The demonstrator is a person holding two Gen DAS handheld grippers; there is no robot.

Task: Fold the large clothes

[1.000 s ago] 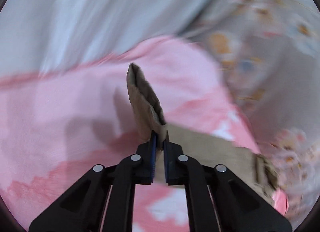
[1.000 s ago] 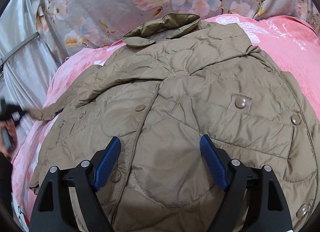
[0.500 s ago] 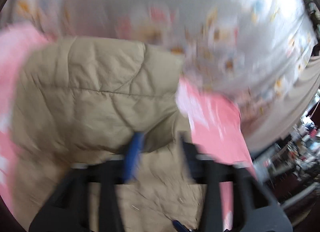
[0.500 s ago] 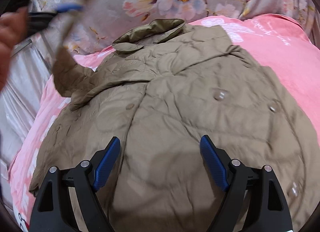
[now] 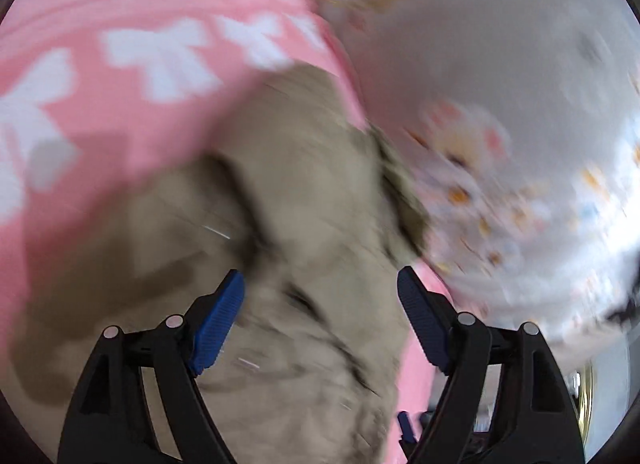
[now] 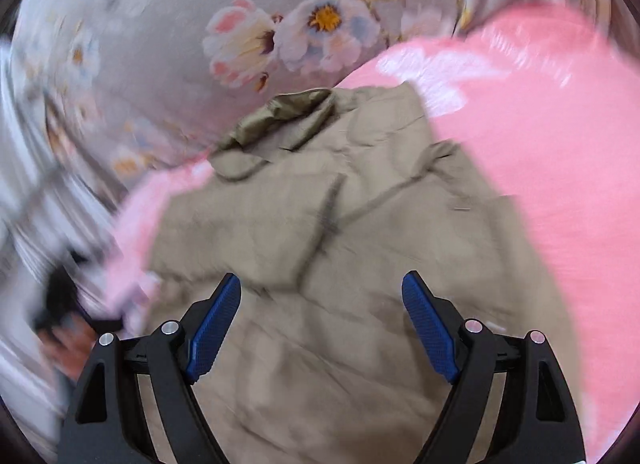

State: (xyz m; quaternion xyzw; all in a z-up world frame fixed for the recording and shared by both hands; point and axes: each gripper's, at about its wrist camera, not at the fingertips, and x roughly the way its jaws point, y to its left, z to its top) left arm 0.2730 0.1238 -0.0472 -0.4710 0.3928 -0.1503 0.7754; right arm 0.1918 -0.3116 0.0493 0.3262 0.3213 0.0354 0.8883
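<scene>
A large khaki quilted jacket [image 6: 332, 248] lies spread on a pink blanket [image 6: 560, 183], collar [image 6: 280, 111] toward the floral sheet. Its left sleeve now rests folded across the body. In the blurred left wrist view the jacket [image 5: 304, 223] fills the middle below my left gripper [image 5: 320, 284]. Those jaws are opening, wide apart, and the pads press on nothing. My right gripper [image 6: 322, 288] hovers open above the lower jacket front, nothing between its blue pads [image 6: 424, 324].
A grey floral sheet [image 6: 240, 15] lies behind and left of the blanket. The pink blanket [image 5: 120, 63] with white shapes extends past the jacket. A hand [image 6: 68, 344] shows blurred at the lower left of the right wrist view.
My left gripper let go of the sleeve cuff after carrying it over the jacket, and its jaws spread wide. The right gripper stayed open and drew back, so the jacket looks smaller.
</scene>
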